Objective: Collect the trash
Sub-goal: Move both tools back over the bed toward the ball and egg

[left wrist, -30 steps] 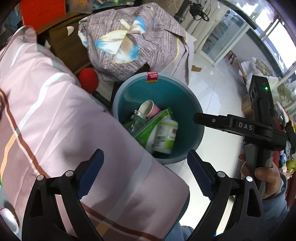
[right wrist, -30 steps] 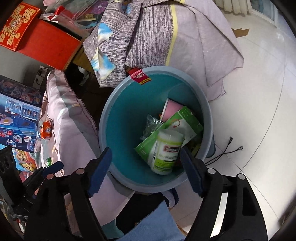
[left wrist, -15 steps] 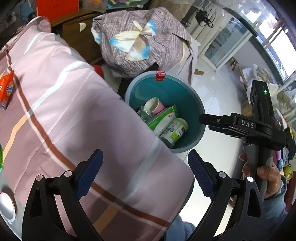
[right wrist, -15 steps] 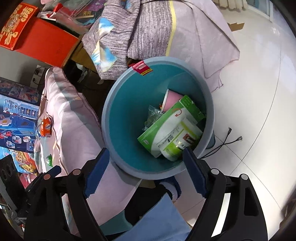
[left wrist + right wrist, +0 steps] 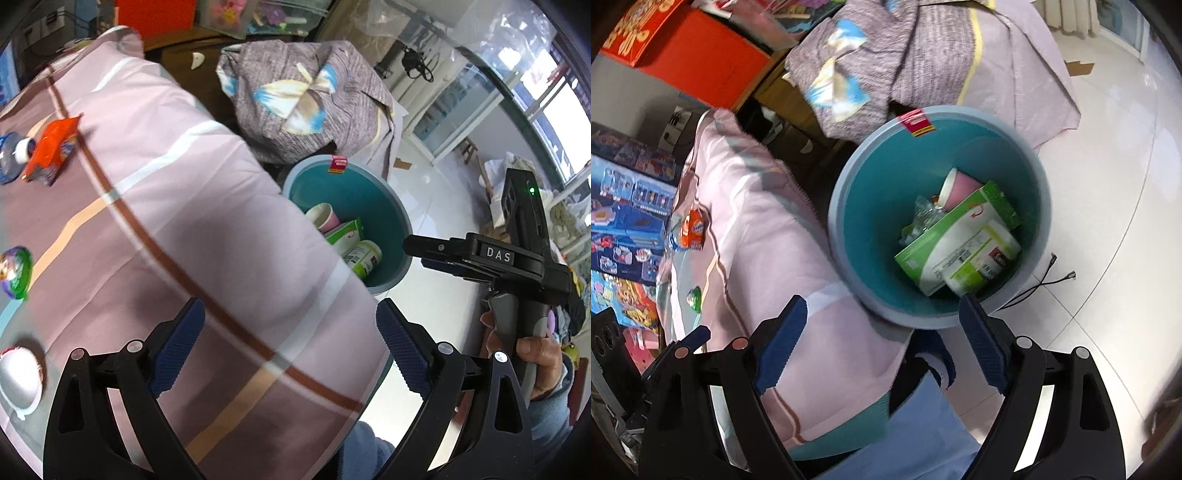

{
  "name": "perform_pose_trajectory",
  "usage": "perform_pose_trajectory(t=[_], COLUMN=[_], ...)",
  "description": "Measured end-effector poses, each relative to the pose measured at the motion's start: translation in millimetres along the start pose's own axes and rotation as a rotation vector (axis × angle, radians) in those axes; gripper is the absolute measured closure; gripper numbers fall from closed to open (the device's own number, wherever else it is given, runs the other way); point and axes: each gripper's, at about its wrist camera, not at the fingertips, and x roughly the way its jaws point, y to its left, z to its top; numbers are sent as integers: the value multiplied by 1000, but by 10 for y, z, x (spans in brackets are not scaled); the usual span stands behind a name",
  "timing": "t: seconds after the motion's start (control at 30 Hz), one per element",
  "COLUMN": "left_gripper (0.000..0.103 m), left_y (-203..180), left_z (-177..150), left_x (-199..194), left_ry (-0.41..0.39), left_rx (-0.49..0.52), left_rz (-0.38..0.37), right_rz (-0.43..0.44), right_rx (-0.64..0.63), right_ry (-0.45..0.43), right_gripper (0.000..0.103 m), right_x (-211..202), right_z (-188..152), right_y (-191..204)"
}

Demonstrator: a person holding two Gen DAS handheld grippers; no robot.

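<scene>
A teal bin (image 5: 871, 206) stands on the floor beside the bed and also shows in the left wrist view (image 5: 351, 184). It holds a pink cup (image 5: 958, 186), a green box (image 5: 964, 236) and a white-green bottle (image 5: 982, 266). My left gripper (image 5: 290, 349) is open and empty above the pink striped bedcover (image 5: 166, 221). My right gripper (image 5: 882, 343) is open and empty, above the bin's near rim; it also shows in the left wrist view (image 5: 436, 254). On the bed lie an orange wrapper (image 5: 51, 147), a bottle (image 5: 14, 155), a green-purple lid (image 5: 14, 273) and a white cup (image 5: 18, 376).
A grey patterned cloth bundle (image 5: 303, 99) lies behind the bin. A wooden cabinet (image 5: 184, 62) and an orange box (image 5: 698, 62) stand behind the bed. A cable (image 5: 1045, 280) lies on the white tiled floor (image 5: 1108, 184) right of the bin.
The white-green bottle has dropped from between the right gripper's fingers to lie on its side in the bin. Both grippers have pulled back and left, bringing the bed's trash into view.
</scene>
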Motion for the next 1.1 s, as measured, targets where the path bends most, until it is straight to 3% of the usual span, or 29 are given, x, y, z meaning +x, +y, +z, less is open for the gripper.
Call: perform_pose_trajectory(t=[0.43, 0.8, 1.1], left_gripper=[8, 8, 9], left_y=[847, 1755, 2203], left_z=[-399, -864, -1076], left_x=[-561, -1147, -1179], left_ry=[-90, -158, -164], left_rx=[-149, -273, -350], left_rz=[52, 203, 248], right_rz=[-35, -12, -13], right_rx=[-186, -343, -418], right_ry=[94, 203, 272], right_gripper=[22, 23, 22], right_x=[298, 737, 996], right_z=[-275, -605, -811], right_y=[968, 1898, 2324])
